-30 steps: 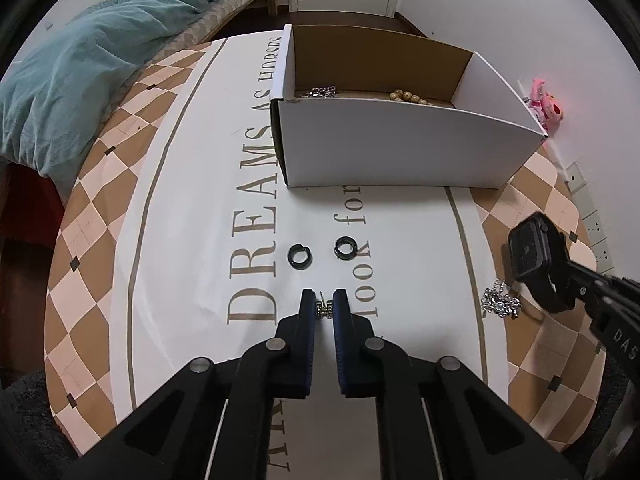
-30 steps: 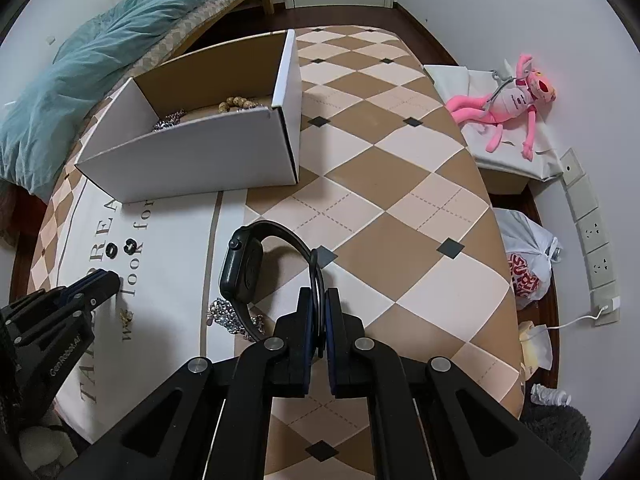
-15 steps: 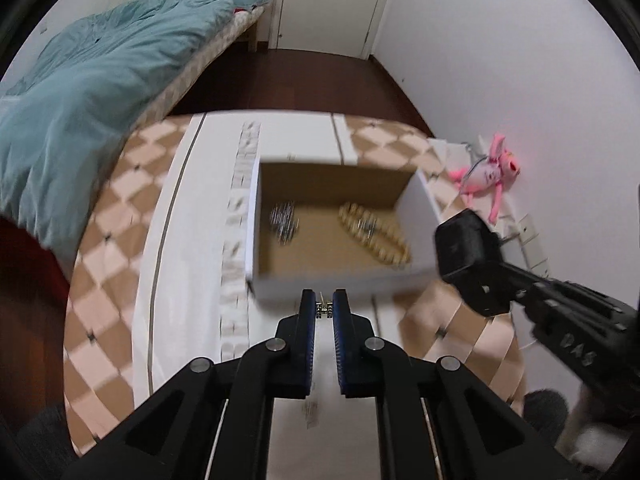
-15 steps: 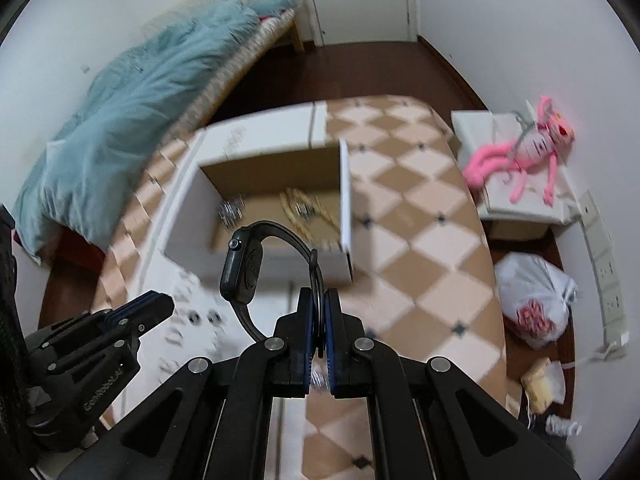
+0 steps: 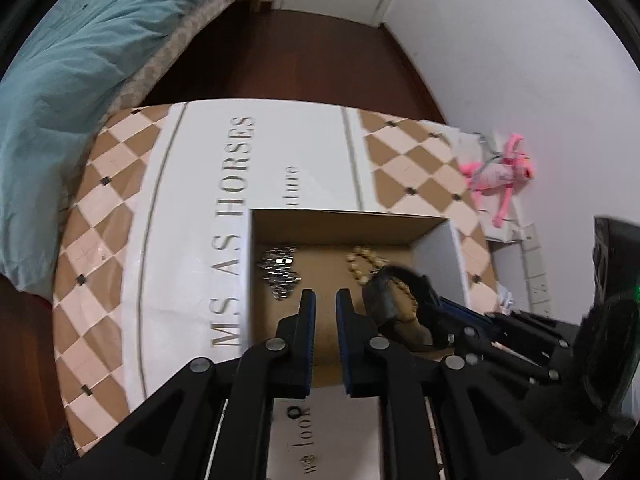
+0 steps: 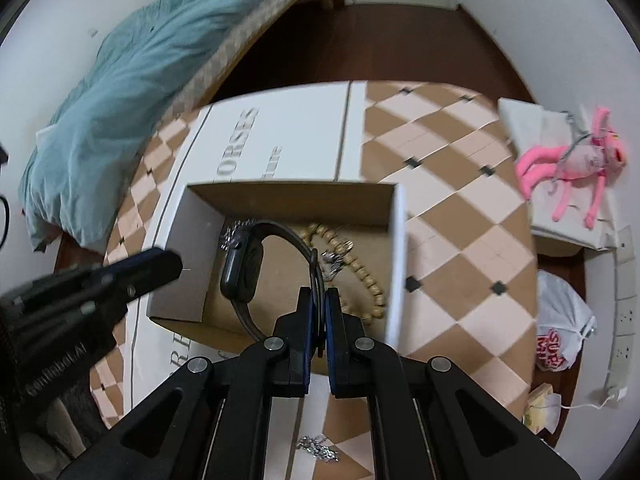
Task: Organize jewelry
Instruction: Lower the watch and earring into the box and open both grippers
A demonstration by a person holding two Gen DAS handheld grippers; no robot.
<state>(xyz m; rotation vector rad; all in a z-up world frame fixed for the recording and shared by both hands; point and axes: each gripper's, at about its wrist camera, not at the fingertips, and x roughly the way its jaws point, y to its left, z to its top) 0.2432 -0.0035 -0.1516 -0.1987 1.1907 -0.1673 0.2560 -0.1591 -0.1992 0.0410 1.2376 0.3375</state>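
**Left wrist view.** The left tongs (image 5: 325, 298) are held over the near part of the cardboard box (image 5: 252, 264), pointing steeply down. The jaws have just been opening and stand a narrow gap apart. Nothing is seen between them, only the brown box floor. A silver chain (image 5: 280, 276) and a bead bracelet (image 5: 362, 264) are already lying in the box. To the right, the watch (image 5: 384, 300) is carried in by the right tongs (image 5: 440, 310), blurred. A small black ring (image 5: 294, 413) is left on the tablecloth (image 5: 192, 200), just outside the near wall.

**Right wrist view.** The right tongs (image 6: 319, 296) are clamped on the watch strap. The watch (image 6: 242, 268) hangs over the box interior, its face toward the left wall, apart from the floor as far as can be judged. The left tongs (image 6: 168, 264) are seen at the left wall of the box (image 6: 400, 240). A silver piece (image 6: 318, 446) is left on the cloth near the tongs' base.

**Step in hand.** Dropping off is judged under way. The watch is to be lowered and released next, then the ring and silver piece fetched.

**Room.** The box is open-topped, with its walls close on either side. The two tongs are crowded together, so the left should be drawn back first. The bracelet (image 6: 360, 268) lies beneath the strap, and the clear floor lies toward the middle.
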